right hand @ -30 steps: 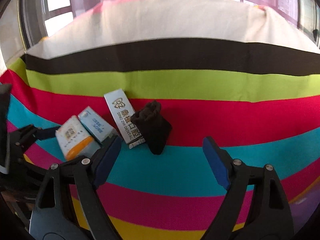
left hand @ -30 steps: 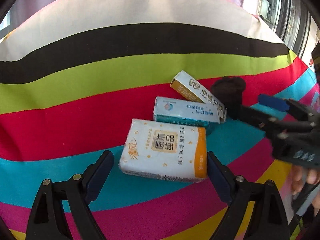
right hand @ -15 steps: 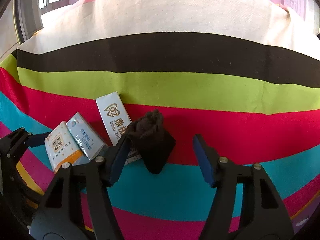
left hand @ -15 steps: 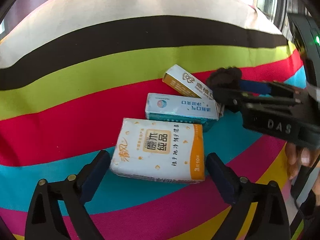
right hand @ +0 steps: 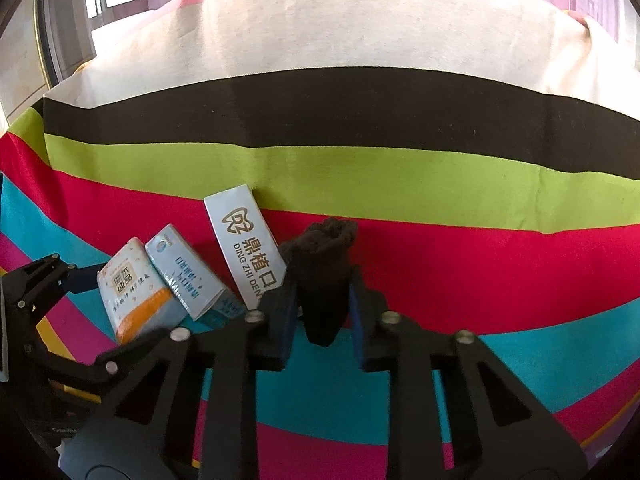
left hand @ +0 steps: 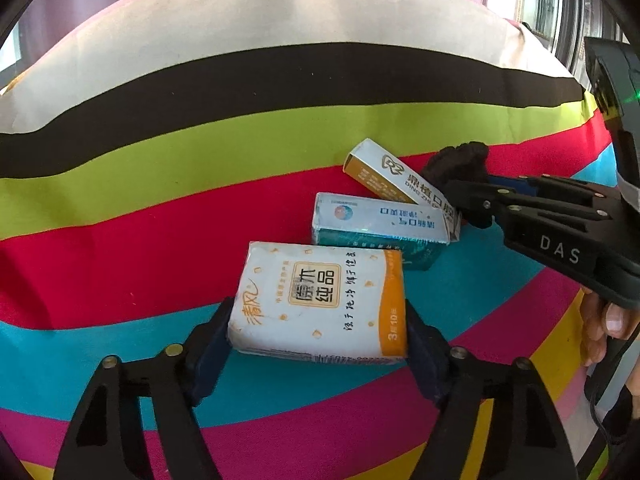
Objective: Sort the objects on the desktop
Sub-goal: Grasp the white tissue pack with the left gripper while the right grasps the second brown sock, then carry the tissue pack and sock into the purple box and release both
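Note:
A white and orange tissue pack [left hand: 320, 300] lies on the striped cloth, and my left gripper [left hand: 316, 332] is closing on it, one pad against each short side. Behind it sits a teal and white box [left hand: 376, 220], with a white and gold dental box [left hand: 396, 180] leaning beyond it. A dark brown knitted cloth [right hand: 324, 264] lies to the right of the dental box [right hand: 244, 240]. My right gripper [right hand: 322, 312] is shut on the cloth's lower part, squeezing it thin. In the right wrist view the tissue pack [right hand: 132, 284] is at the left.
The table is covered by a cloth [left hand: 200, 152] in cream, black, green, red, teal and magenta bands. A person's hand [left hand: 608, 320] holds the right gripper at the right edge. Windows stand beyond the table's far edge.
The left jaws have narrowed from wide apart onto the sides of the tissue pack. The right jaws have come forward around the dark cloth and shut on it.

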Motion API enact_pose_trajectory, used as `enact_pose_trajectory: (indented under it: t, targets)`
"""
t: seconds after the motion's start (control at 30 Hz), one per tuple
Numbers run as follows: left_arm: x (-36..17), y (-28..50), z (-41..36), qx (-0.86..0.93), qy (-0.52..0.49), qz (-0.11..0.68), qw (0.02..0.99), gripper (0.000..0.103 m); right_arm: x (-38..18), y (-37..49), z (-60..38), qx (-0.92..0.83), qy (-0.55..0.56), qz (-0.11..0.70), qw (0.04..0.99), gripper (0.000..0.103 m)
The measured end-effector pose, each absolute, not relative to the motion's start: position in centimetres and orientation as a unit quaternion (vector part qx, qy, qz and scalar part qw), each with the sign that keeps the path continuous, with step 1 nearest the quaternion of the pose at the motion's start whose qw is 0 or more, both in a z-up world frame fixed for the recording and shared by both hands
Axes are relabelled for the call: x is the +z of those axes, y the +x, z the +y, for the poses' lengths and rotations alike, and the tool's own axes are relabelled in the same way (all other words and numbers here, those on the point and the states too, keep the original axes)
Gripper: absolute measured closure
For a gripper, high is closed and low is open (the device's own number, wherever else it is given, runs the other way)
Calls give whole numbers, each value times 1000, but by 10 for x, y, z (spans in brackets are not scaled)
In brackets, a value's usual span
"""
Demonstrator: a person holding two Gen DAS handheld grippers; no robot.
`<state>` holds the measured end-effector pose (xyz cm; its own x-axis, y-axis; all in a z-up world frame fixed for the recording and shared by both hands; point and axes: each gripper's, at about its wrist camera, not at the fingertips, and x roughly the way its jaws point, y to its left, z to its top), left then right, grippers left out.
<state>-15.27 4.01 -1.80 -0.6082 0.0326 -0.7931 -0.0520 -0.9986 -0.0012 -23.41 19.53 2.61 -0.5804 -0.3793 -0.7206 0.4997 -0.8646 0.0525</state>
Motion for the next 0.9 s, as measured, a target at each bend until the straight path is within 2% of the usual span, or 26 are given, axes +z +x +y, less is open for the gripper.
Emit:
enact_pose_trajectory:
  t: [0.3, 0.53, 0.77, 0.9]
  targets:
    - [-10, -139, 24, 902, -431, -19, 7, 27, 41, -211, 208, -889, 381, 65, 246, 83]
    - [-4, -112, 27, 903, -429, -14, -7, 27, 67, -167, 235, -893, 368, 46, 255, 82]
    - [45, -74, 32, 924, -382, -24, 7, 27, 96, -128, 247, -897, 345, 31, 277, 82]
    - [64, -55, 78, 935, -353, -30, 21, 27, 121, -97, 260, -902, 321, 21, 288, 82]
